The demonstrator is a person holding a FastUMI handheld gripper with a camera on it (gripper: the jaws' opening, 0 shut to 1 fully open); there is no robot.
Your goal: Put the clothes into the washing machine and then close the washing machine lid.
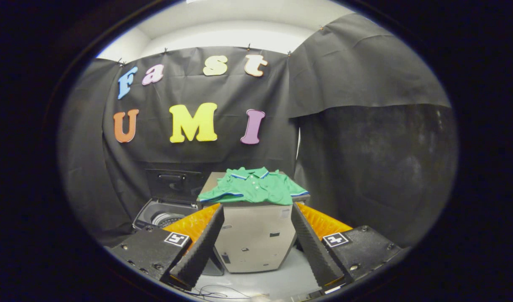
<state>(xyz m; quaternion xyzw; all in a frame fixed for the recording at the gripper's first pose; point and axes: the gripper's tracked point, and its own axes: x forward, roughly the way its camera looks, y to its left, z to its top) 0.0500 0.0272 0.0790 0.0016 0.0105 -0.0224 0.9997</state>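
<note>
While my claw [256,247] stood released with nothing between its fingers, I saw the green shirt [251,188] at centre frame atop a box [256,239], the washing machine [166,214] lower left, lid [172,181] raised.

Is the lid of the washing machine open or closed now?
Open. The dark lid stands up behind the washing machine, and its drum shows. The tongs are open; the green polo shirt lies beyond them.
</note>
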